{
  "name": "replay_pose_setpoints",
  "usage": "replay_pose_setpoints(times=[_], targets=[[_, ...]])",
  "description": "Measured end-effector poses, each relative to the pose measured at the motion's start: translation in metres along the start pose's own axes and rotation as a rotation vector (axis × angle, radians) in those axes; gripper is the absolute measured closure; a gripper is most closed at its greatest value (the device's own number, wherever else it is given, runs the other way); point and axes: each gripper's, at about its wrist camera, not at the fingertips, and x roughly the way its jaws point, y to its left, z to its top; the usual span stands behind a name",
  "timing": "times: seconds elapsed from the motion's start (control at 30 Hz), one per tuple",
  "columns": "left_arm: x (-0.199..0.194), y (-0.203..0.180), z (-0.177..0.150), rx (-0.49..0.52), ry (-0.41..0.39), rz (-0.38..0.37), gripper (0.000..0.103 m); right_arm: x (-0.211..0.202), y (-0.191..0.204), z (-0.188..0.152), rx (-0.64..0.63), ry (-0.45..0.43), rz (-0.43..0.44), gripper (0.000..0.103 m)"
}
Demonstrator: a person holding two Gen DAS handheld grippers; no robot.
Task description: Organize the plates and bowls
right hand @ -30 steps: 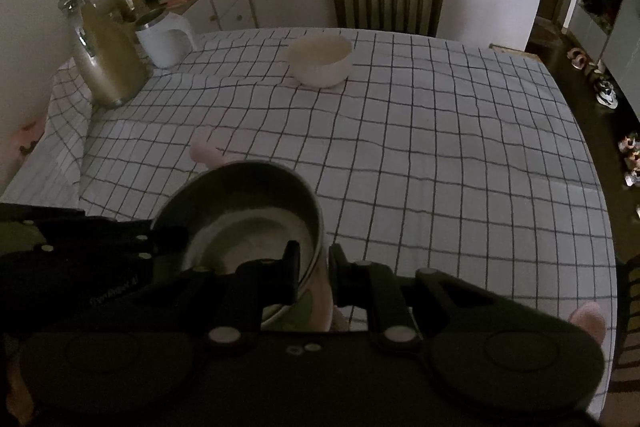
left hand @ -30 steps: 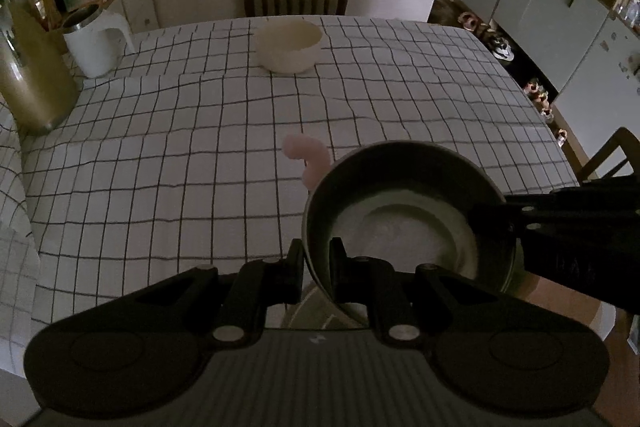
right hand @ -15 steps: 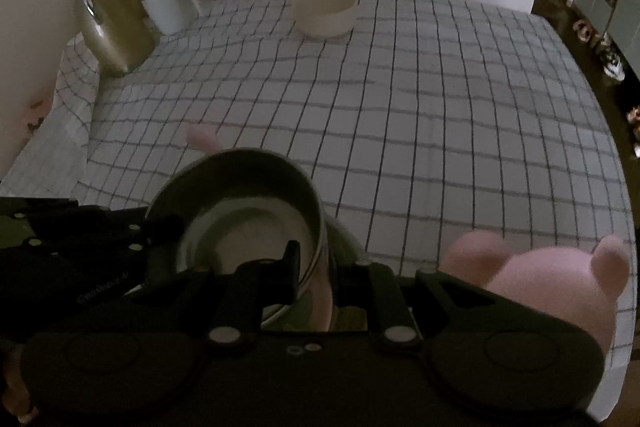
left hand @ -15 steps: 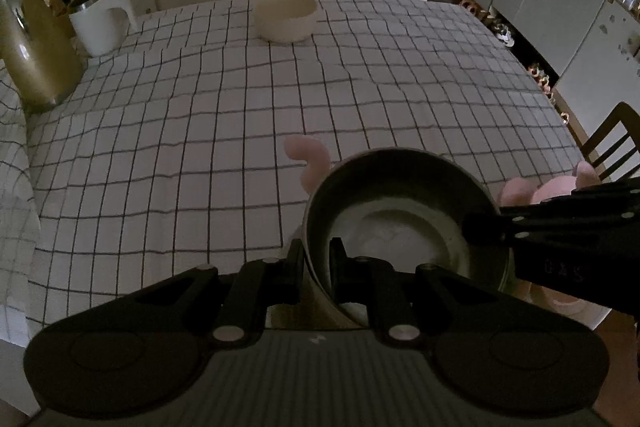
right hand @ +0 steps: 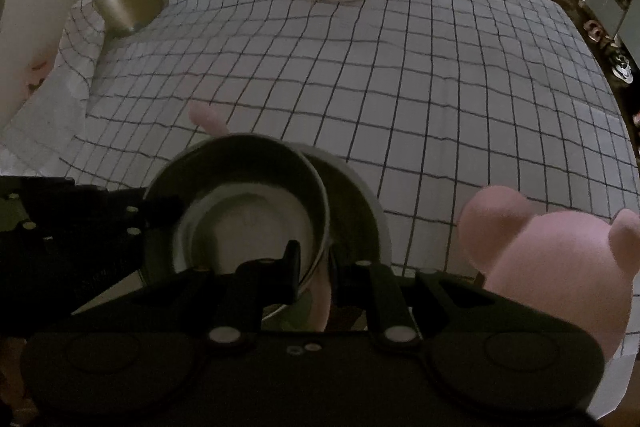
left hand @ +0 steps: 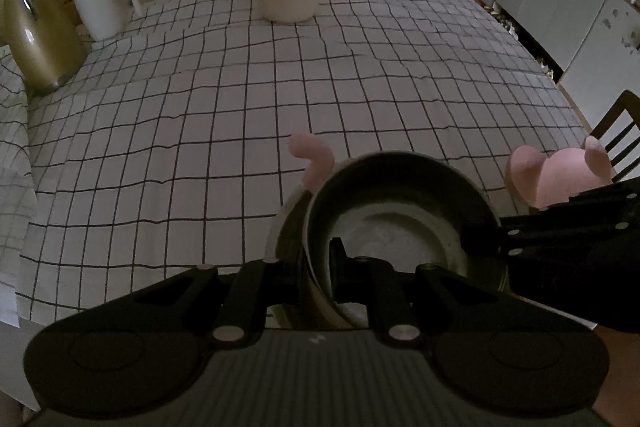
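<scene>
- The left gripper (left hand: pixel 318 269) is clamped on the near-left rim of a dark metal bowl (left hand: pixel 400 211).
- That bowl, round with a pale, dull bottom, sits tilted over a second bowl (right hand: pixel 356 211) at the checked tablecloth's (left hand: pixel 240 115) near edge.
- The right gripper (right hand: pixel 316 267) pinches its opposite rim.
- A pink pig-shaped piece (right hand: pixel 552 259) lies just right.

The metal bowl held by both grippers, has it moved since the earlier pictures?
Yes. The metal bowl has come down toward the checked tablecloth, above a second bowl.
</scene>
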Motion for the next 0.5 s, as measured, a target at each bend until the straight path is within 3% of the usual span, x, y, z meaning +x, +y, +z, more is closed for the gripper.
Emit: replay_pose_setpoints(times=[0.5], targets=[[0.018,-0.006,-0.008,0.035,0.013,-0.001,0.091,0.011,-0.005,-0.006,0.004,0.018,-0.016,0.087]])
